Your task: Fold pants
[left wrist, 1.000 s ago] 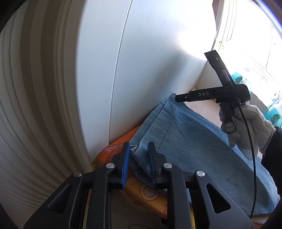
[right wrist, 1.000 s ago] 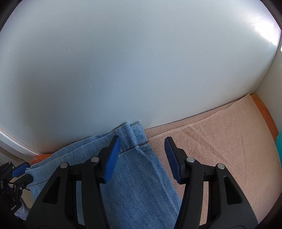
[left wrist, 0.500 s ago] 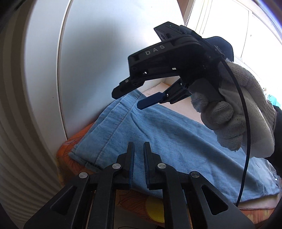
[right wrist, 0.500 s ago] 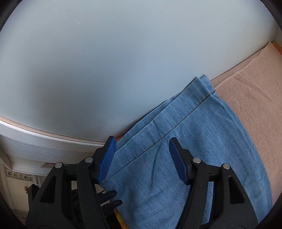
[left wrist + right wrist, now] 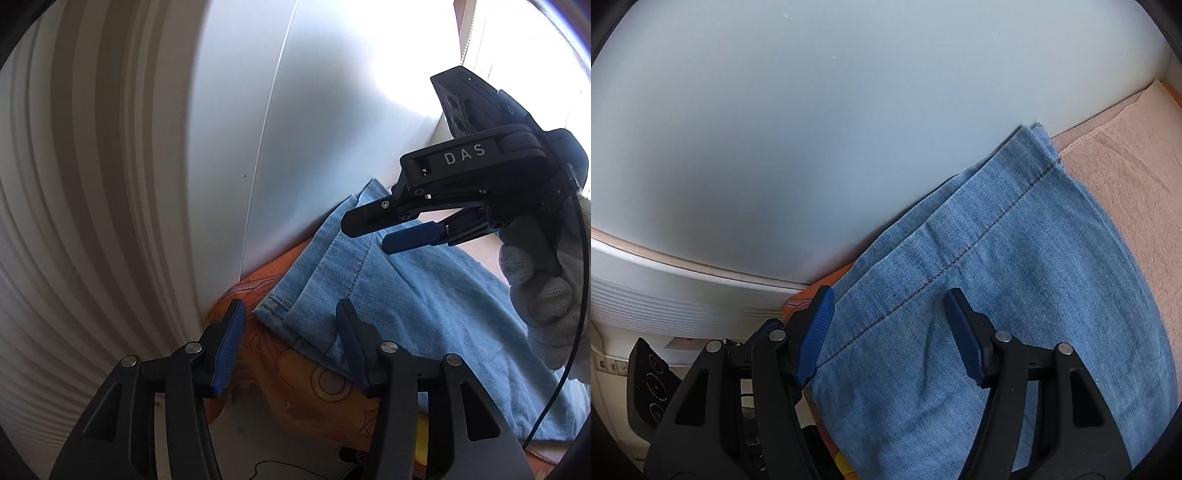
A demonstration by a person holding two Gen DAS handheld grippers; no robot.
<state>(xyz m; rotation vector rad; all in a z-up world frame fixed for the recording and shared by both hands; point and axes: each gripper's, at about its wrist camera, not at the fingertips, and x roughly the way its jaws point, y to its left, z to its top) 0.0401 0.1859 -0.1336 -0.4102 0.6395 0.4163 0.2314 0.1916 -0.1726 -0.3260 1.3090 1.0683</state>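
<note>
Light blue denim pants (image 5: 417, 295) lie flat on the surface, folded lengthwise, their end against a white wall; they also show in the right wrist view (image 5: 997, 295). My left gripper (image 5: 288, 343) is open and empty, just above the near corner of the pants' end. My right gripper (image 5: 886, 336) is open and empty, hovering over the same end, a stitched seam between its fingers. In the left wrist view the right gripper (image 5: 391, 230), held by a gloved hand (image 5: 543, 280), hangs above the denim.
An orange patterned cloth (image 5: 321, 384) lies under the pants' end. A beige towel (image 5: 1126, 177) covers the surface to the right of the pants. A white wall panel (image 5: 314, 129) stands close behind. A ribbed white radiator (image 5: 74, 221) is at the left.
My left gripper's jaws went from nearly shut to wide open and moved back to the pants' corner. My right gripper stayed open and sank a little nearer the denim.
</note>
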